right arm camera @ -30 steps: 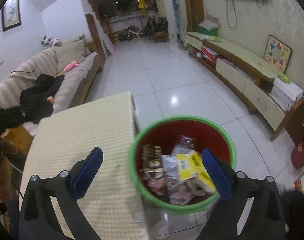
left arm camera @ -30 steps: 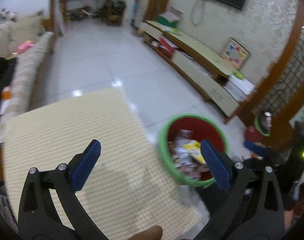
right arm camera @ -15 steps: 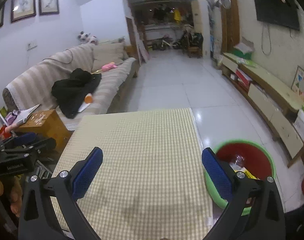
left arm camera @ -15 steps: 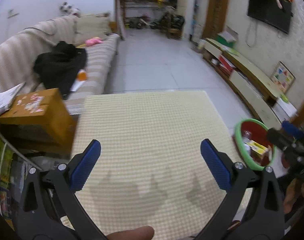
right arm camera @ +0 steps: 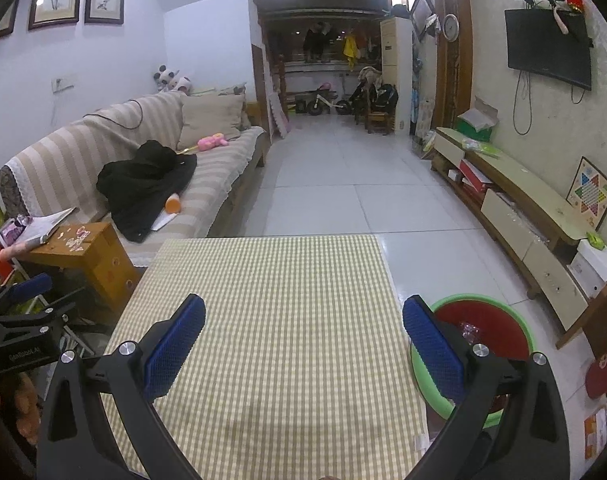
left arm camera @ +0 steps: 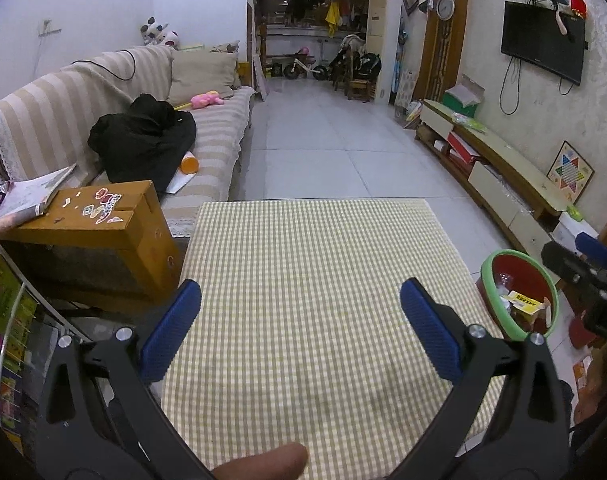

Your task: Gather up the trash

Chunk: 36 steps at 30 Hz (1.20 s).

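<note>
A red bin with a green rim [left arm camera: 488,280] [right arm camera: 515,312] stands on the floor at the table's right side, holding wrappers, among them a yellow packet [left arm camera: 523,302]. The table wears a yellow-checked cloth [left arm camera: 319,280] [right arm camera: 271,320] with no trash showing on it. My left gripper [left arm camera: 299,332] is open and empty above the cloth's near part. My right gripper [right arm camera: 301,340] is open and empty above the cloth; its right finger overlaps the bin's rim in its own view. It also shows at the right edge of the left wrist view [left arm camera: 583,268].
An orange cardboard box [left arm camera: 91,232] with stickers stands left of the table, a magazine [left arm camera: 35,192] on it. A striped sofa [left arm camera: 215,136] with black clothing [left arm camera: 143,140] lies beyond. A low TV cabinet [right arm camera: 515,200] runs along the right wall. White tiled floor [left arm camera: 323,152] stretches ahead.
Both grippers have swung left and lifted away from over the bin to face the table squarely. The bin has slid to the right edge of both views. Both stay open.
</note>
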Each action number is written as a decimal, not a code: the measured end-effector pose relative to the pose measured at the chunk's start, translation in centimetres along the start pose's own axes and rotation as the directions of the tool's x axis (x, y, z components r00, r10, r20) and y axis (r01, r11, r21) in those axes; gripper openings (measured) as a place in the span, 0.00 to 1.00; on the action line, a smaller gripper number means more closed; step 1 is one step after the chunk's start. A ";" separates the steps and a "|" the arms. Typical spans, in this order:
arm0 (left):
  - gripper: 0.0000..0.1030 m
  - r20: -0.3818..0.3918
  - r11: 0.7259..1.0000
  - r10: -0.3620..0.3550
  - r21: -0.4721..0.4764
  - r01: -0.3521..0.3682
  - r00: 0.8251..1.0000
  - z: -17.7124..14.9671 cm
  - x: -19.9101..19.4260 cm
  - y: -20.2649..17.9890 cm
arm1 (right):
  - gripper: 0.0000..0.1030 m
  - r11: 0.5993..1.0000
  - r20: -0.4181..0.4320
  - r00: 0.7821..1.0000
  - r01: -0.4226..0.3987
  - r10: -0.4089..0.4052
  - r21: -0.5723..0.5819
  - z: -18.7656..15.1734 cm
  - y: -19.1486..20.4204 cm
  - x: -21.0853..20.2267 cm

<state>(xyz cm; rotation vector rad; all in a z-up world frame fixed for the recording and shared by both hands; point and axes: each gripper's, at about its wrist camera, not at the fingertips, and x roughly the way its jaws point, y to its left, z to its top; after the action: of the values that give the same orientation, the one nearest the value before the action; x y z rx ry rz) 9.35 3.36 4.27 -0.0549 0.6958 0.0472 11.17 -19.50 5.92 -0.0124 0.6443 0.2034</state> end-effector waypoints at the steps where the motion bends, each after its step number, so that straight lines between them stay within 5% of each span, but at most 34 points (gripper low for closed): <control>1: 0.95 -0.002 1.000 -0.005 0.000 0.005 1.000 0.0 0.0 0.0 | 0.93 1.000 0.001 1.000 0.002 -0.002 0.000 -0.1 0.1 -0.1; 36: 0.95 0.021 1.000 -0.006 0.009 0.005 1.000 -0.3 -1.1 -0.5 | 0.93 1.000 0.018 1.000 0.001 -0.001 0.002 -0.9 0.6 -1.4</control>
<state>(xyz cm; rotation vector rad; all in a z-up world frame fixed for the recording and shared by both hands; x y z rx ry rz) 8.34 2.84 4.78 -0.0481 0.6750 0.0395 9.44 -19.23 6.11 -0.0089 0.6266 0.2012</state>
